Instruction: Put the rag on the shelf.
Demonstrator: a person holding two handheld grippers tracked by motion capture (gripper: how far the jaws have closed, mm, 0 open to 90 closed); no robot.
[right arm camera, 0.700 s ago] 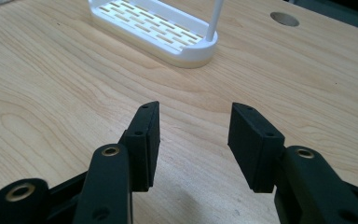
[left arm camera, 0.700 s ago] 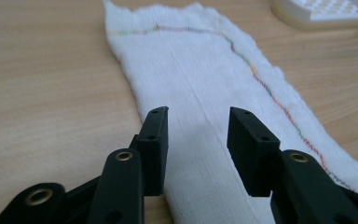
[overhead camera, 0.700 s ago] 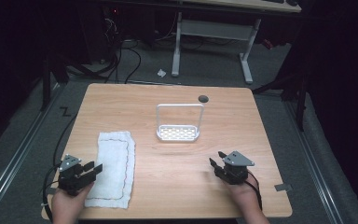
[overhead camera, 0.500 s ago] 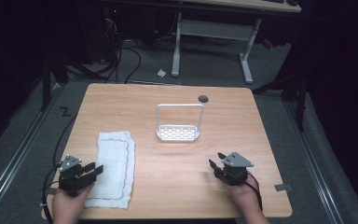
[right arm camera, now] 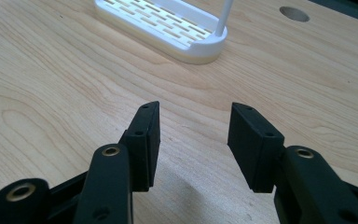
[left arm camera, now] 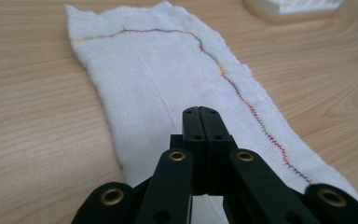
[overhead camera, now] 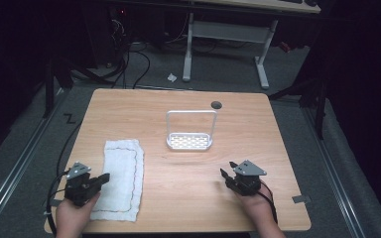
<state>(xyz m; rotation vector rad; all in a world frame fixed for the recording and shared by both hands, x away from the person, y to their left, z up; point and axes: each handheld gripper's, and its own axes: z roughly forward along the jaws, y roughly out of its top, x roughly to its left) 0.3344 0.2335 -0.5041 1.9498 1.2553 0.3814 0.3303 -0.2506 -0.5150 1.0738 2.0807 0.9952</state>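
A white cloth (overhead camera: 122, 176) with a coloured stitched border lies flat on the wooden table at the front left. My left gripper (overhead camera: 104, 177) hovers over its near left part, jaws pressed together with nothing between them; the left gripper view shows the shut jaws (left arm camera: 200, 119) above the cloth (left arm camera: 158, 79). My right gripper (overhead camera: 225, 172) rests low over bare wood at the front right, open and empty (right arm camera: 193, 135). A white slotted rack (overhead camera: 189, 141) with a tall wire loop stands mid-table, and its base (right arm camera: 168, 28) lies ahead of the right jaws.
A round cable hole (overhead camera: 216, 104) sits in the table (overhead camera: 258, 129) near its far edge. Beyond the table stand a white desk frame and cables on a dark floor. Bare wood lies between the cloth and the right gripper.
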